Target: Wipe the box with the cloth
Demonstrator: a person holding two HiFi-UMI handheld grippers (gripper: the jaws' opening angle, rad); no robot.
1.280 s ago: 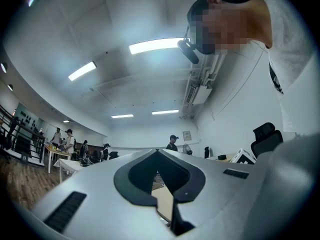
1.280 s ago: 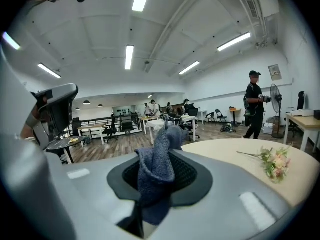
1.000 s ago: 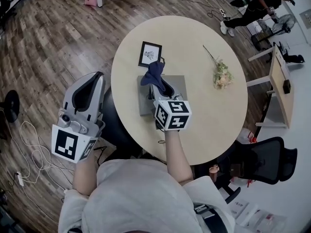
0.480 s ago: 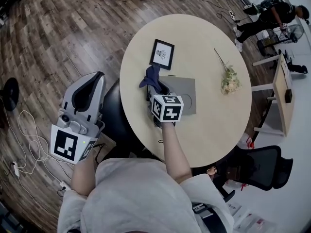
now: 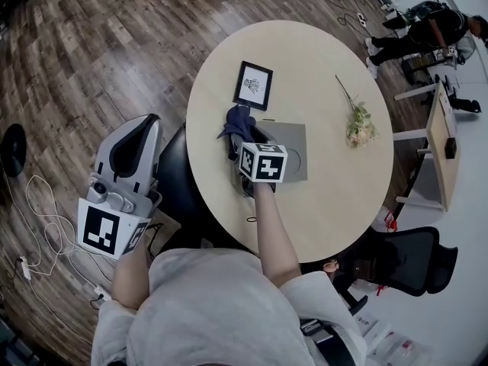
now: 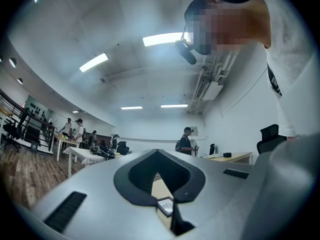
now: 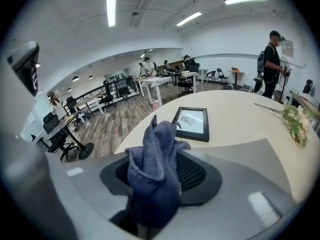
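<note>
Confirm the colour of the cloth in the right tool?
The cloth is plain dusty dark blue, no pattern. It shows best in the right gripper view.

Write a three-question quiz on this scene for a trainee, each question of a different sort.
1. Which tool grips the blue cloth?
2. True or false: the left tool is held off the round table, its jaws together on nothing.
3. What lies on the table to the person's right of the grey box?
A. a bunch of flowers
B. a mug
C. scissors

Key: 1. the right tool; 2. true; 3. A
</note>
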